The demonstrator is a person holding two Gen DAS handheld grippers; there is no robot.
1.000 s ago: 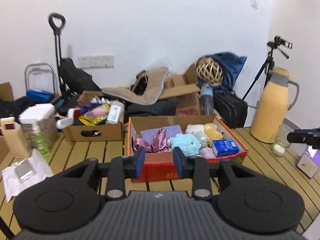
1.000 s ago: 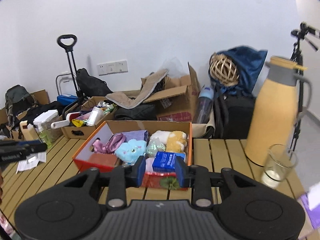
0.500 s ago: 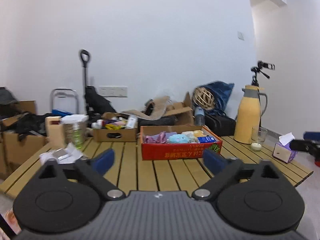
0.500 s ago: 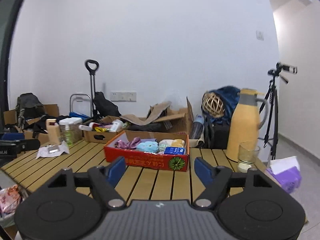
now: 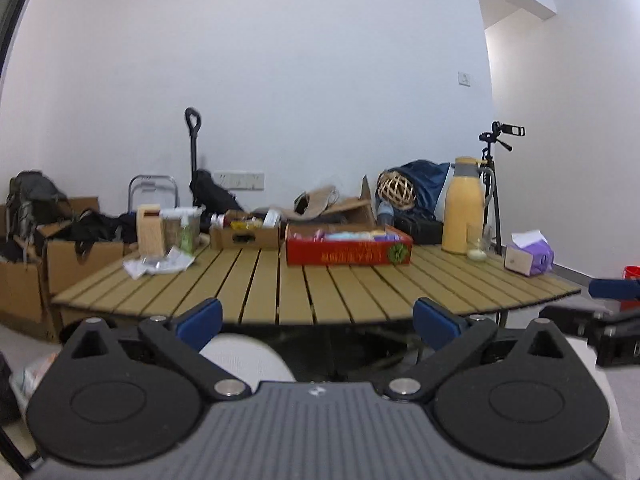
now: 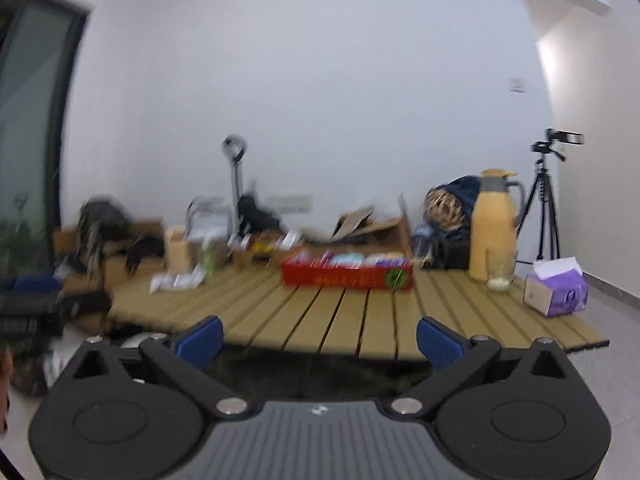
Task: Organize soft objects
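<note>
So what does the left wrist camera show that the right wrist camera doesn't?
Only the left wrist view shows a red bucket at its right edge and the right gripper poking in beside it. Only the right wrist view shows a dark window on the left. Both show the slatted table, the red box of soft things, the yellow jug, the tissue box, the tripod, and open, empty jaws.

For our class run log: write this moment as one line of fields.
left tongs: open, empty | right tongs: open, empty | both off the table's near edge | red box: on slatted table, soft items inside
</note>
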